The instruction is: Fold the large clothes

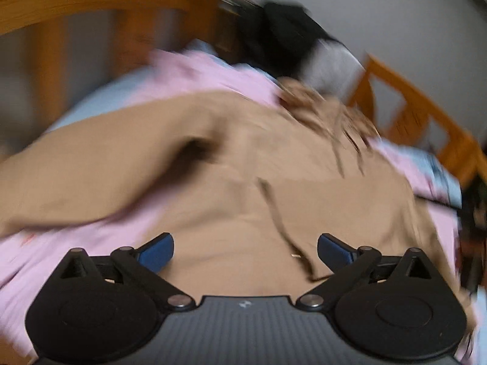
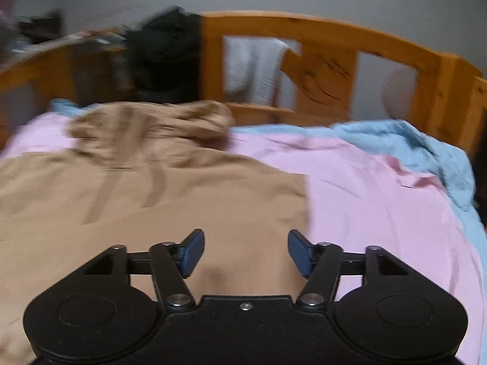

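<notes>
Tan garment (image 1: 243, 167) motion-blurred, cut off at left edge, dark heap (image 2: 166, 54) unidentifiable

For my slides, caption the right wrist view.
Open right claw above tan garment on pink sheet.

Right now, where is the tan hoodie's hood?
In the right wrist view the hood lies bunched at the far end of the tan hoodie, on the pink sheet, just before the wooden headboard.
</notes>
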Tool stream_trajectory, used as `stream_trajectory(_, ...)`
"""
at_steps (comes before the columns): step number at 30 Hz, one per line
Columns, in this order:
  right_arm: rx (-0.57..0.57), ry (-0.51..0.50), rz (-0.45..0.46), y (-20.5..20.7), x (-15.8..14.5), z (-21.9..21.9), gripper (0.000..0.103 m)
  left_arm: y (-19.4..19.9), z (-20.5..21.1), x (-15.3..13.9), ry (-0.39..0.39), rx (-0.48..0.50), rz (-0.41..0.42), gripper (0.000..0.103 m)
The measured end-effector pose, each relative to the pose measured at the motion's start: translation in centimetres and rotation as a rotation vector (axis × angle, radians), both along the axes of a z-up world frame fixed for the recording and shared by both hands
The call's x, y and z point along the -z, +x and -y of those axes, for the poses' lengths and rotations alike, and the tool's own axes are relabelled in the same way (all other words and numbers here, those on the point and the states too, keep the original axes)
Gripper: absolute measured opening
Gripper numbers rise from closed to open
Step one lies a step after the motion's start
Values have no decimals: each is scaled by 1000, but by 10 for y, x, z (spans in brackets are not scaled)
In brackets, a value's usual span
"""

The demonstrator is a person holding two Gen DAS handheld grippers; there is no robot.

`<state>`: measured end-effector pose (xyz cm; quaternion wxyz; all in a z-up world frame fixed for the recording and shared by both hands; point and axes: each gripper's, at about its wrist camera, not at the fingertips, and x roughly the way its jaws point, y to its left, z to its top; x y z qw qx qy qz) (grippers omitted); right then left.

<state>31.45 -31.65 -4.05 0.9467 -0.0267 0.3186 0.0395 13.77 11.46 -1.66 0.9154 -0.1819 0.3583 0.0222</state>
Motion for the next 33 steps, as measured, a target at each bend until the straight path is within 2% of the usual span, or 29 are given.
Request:
stream_trajectory(2, -72, 38, 9, -27, -7, -15, 84, -26, -27, -3, -20, -153, 20, 102)
stream_trajectory(5, -179, 78, 11, -65, -13, -42, 91, -60, -65, -3, -38, -397, 65, 102)
stream_trajectory(7, -243, 92, 14, -85, -14, -62, 94, -70, -90, 2, -28, -562, 44, 102)
stream_trajectory(8, -304, 112, 19, -104, -14, -83, 96, -70, -99, 4, -26, -604, 37, 102)
stream_trajectory(13, -398, 144, 6, -127, -14, -118, 98, -59, -136, 19, 82, -913, -17, 93)
stream_trajectory(16, -461, 142, 10, -138, -17, -138, 98, -52, -158, 29, 79, -994, -43, 83)
stream_trajectory(18, -495, 128, 19, -142, -19, -148, 98, -47, -167, 30, 76, -1002, -21, 60)
stream_trajectory(19, -510, 122, 25, -143, -21, -153, 98, -47, -172, 30, 65, -994, -18, 29)
stream_trajectory(20, -522, 114, 30, -143, -21, -156, 98, -46, -173, 31, 49, -987, -20, 21)
stream_trajectory(21, -531, 104, 33, -143, -22, -159, 98, -48, -172, 30, 38, -983, -8, 18)
stream_trajectory(22, -536, 99, 36, -140, -22, -161, 98, -50, -169, 29, 43, -978, 11, 12)
stream_trajectory(24, -528, 108, 35, -134, -24, -164, 98, -59, -155, 22, 74, -931, 68, 6)
stream_trajectory(26, -514, 142, 24, -125, -29, -167, 98, -66, -132, 12, 133, -850, 138, 5)
stream_trajectory(29, -497, 218, 19, -109, -42, -169, 97, -66, -83, -11, 257, -636, 270, 4)
stream_trajectory(33, -517, 396, -39, -84, -64, -170, 97, -54, -25, -34, 383, -358, 401, 4)
